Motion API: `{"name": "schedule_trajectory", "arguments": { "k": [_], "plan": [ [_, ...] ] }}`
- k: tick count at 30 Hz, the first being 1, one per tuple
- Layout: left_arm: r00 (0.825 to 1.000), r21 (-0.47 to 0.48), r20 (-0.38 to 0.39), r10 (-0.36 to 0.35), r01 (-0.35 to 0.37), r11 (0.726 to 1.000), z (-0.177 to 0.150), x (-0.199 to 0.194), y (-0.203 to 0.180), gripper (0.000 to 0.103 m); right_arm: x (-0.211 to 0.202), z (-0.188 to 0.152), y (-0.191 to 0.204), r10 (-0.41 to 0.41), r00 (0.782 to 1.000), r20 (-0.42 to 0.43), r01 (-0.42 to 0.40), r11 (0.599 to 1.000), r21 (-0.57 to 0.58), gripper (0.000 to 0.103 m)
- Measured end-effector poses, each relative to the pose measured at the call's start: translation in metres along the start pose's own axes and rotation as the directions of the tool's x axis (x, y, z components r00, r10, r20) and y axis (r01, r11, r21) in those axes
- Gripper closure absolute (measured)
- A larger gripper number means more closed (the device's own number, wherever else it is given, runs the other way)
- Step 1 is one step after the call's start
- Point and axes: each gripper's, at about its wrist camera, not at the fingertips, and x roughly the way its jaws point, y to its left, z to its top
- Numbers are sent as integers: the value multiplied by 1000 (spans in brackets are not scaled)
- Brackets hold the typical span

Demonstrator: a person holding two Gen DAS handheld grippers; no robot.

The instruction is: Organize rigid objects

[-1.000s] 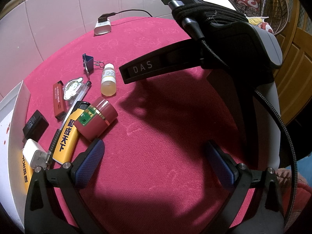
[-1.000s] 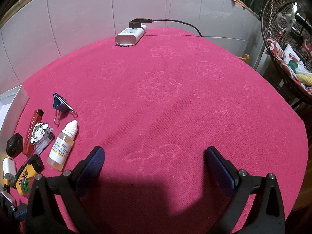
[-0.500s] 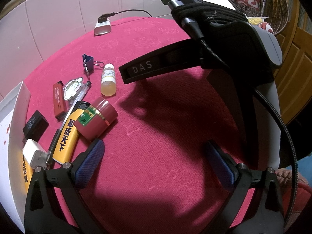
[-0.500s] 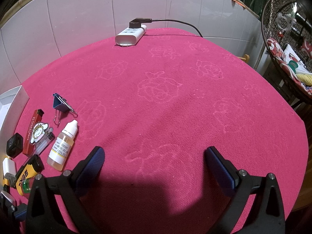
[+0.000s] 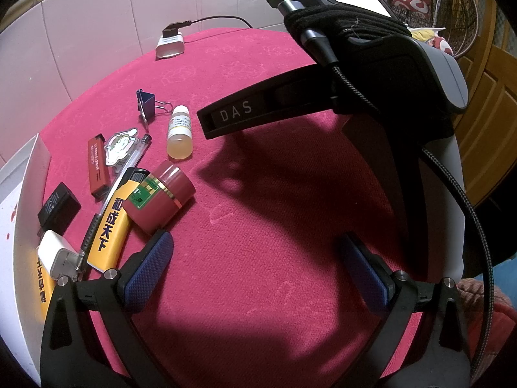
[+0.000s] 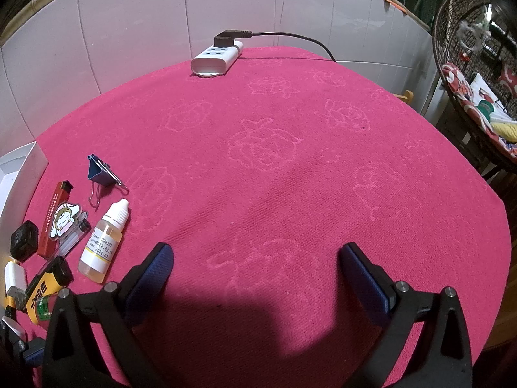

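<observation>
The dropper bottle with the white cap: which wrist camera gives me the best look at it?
The right wrist view. The dropper bottle lies whole and close there, label print facing the camera, just left of the open jaws. The left wrist view also shows the whole bottle, but farther off and smaller, its label harder to read.

Beside the white open box (image 5: 30,174) lie a capped clear dropper bottle of yellowish liquid (image 5: 179,136), a dark-red cylindrical jar (image 5: 160,197) on its side, a blue binder clip (image 5: 147,103), a red lighter (image 5: 97,168) and a yellow lighter (image 5: 108,226).
</observation>
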Motion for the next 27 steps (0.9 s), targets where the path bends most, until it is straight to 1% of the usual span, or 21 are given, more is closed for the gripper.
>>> {"name": "schedule_trajectory", "arguments": {
  "k": [22, 25, 26, 27],
  "plan": [
    [1000, -1, -1, -1, 1, 1000, 0, -1, 0, 0, 1, 0, 0, -1, 1000, -1, 1, 1000, -1, 0],
    [1000, -7, 12, -10, 10, 1000, 0, -2, 0, 0, 1, 0, 0, -1, 1000, -2, 1, 1000, -1, 0],
    [1000, 1, -5, 1, -1, 1000, 0, -1, 0, 0, 0, 0, 1, 0, 1000, 0, 0, 1000, -1, 0],
    [1000, -3, 4, -4, 4, 1000, 0, -2, 0, 0, 1, -1, 1, -1, 1000, -2, 1, 1000, -1, 0]
  ]
}}
